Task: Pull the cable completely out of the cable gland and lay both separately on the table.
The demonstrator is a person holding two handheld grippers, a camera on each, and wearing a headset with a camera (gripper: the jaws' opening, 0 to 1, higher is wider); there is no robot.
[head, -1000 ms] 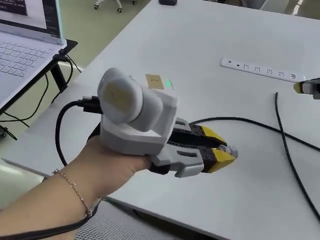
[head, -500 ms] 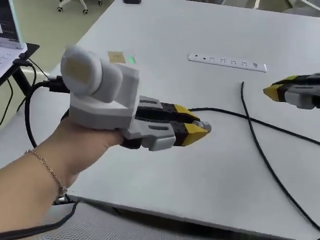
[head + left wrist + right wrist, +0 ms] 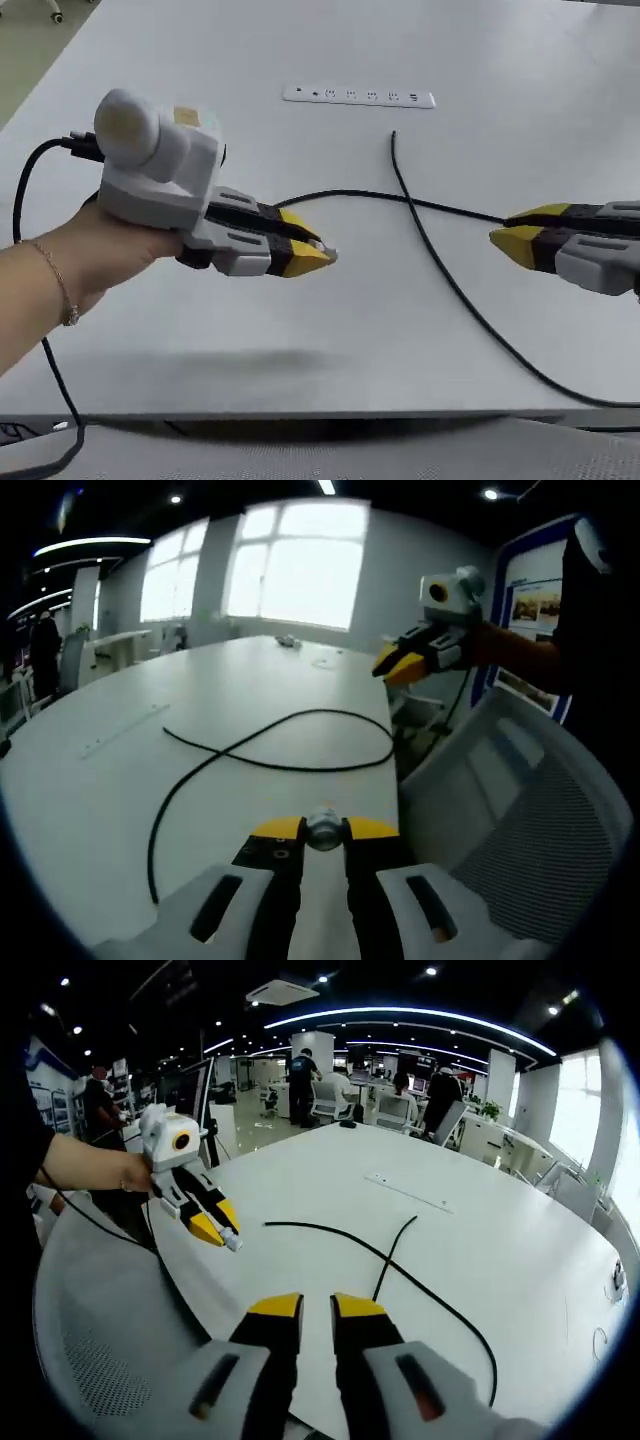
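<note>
Left gripper [image 3: 328, 255]: yellow-tipped fingers clenched on a small, round, metallic cable gland [image 3: 322, 830].
Right gripper [image 3: 496, 238]: fingers slightly parted, empty.
Cable [image 3: 345, 192]: thin, black, looped on the smooth white table [image 3: 300, 330], ahead of both fingertips.

Bottom centre, the left gripper [image 3: 322, 836] pinches a small silver part [image 3: 322, 829] between its 2 yellow tips; a black cable [image 3: 300, 767] loops mid-frame; the right gripper [image 3: 398, 666] sits upper right.
</note>
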